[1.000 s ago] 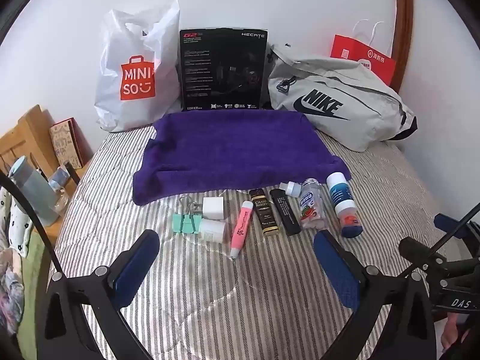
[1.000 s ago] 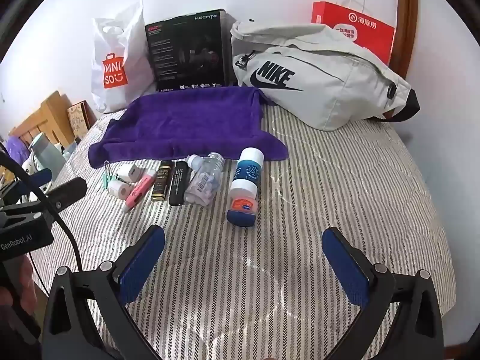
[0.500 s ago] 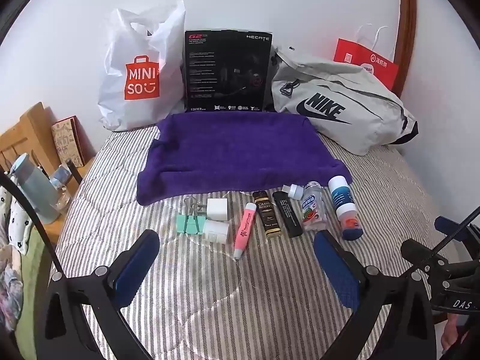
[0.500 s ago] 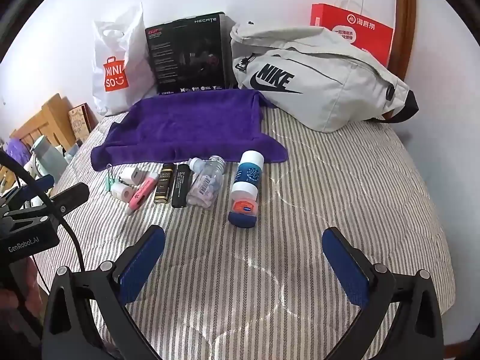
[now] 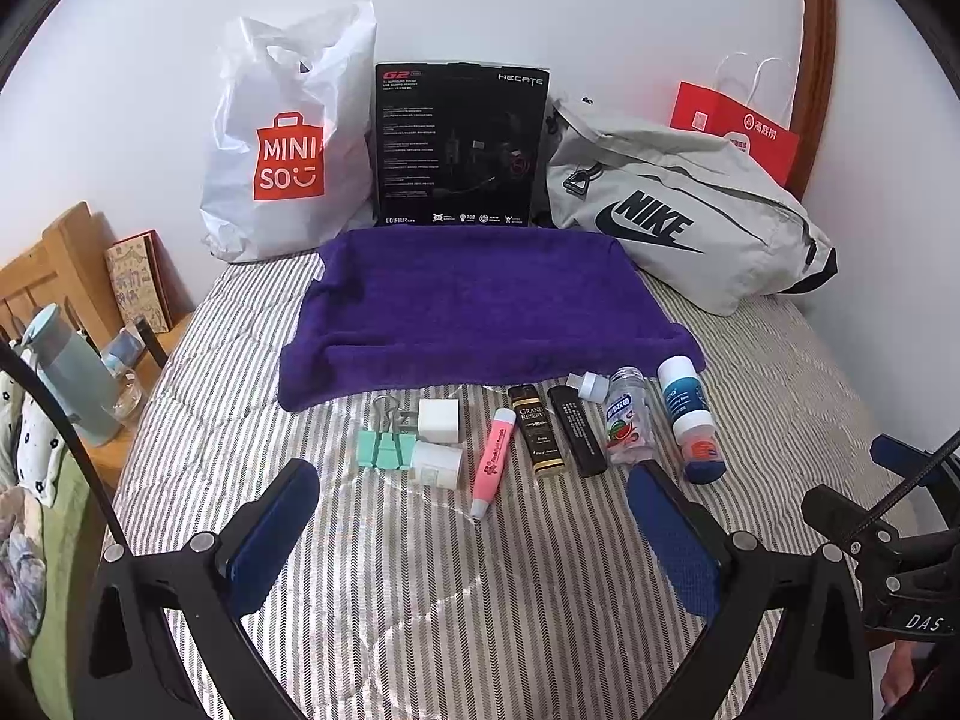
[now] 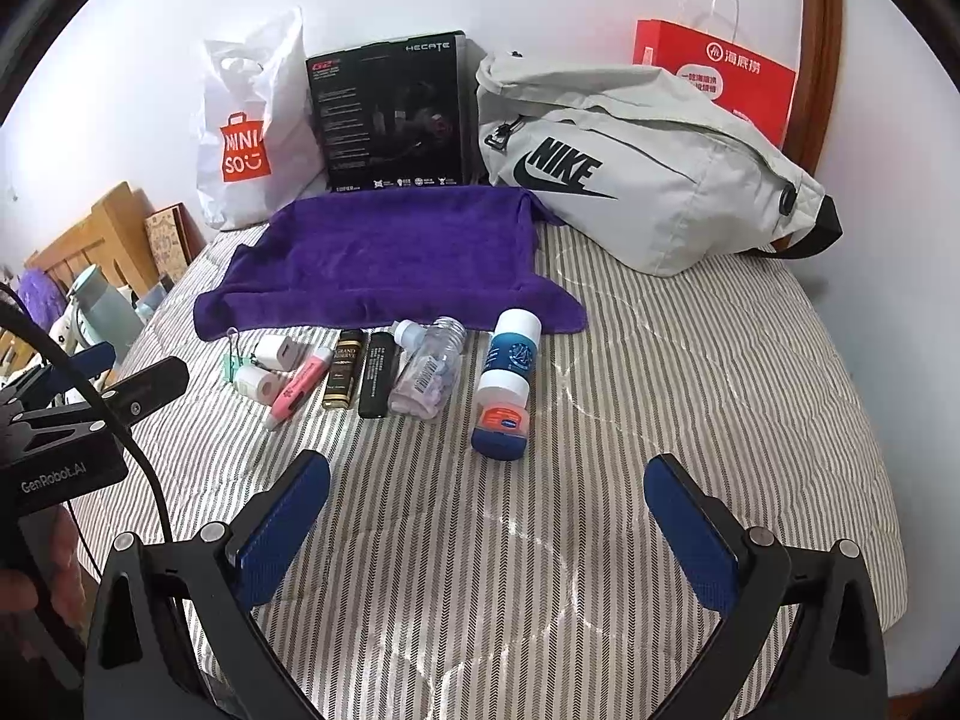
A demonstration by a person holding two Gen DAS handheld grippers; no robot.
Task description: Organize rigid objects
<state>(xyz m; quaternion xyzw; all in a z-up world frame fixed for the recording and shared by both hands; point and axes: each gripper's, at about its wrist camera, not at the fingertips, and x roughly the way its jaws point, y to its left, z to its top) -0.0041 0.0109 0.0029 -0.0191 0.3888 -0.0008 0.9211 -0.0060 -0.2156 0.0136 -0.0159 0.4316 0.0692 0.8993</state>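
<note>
Tools gape short of pink highlighter.

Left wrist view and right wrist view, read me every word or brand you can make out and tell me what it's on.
"MINI SO": white plastic bag.
"HECATE", "G2": black box.
"NIKE": grey bag.
"GRAND RESERVE": small brown bottle.
"GenRobot.AI": left gripper body.
Box small print, red paper bag characters, other bottle labels: too small to read.

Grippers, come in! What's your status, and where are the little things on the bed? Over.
Left gripper open, empty. Right gripper open, empty. Small items in a row on the striped bed, by the purple towel. Nothing in the way.
</note>
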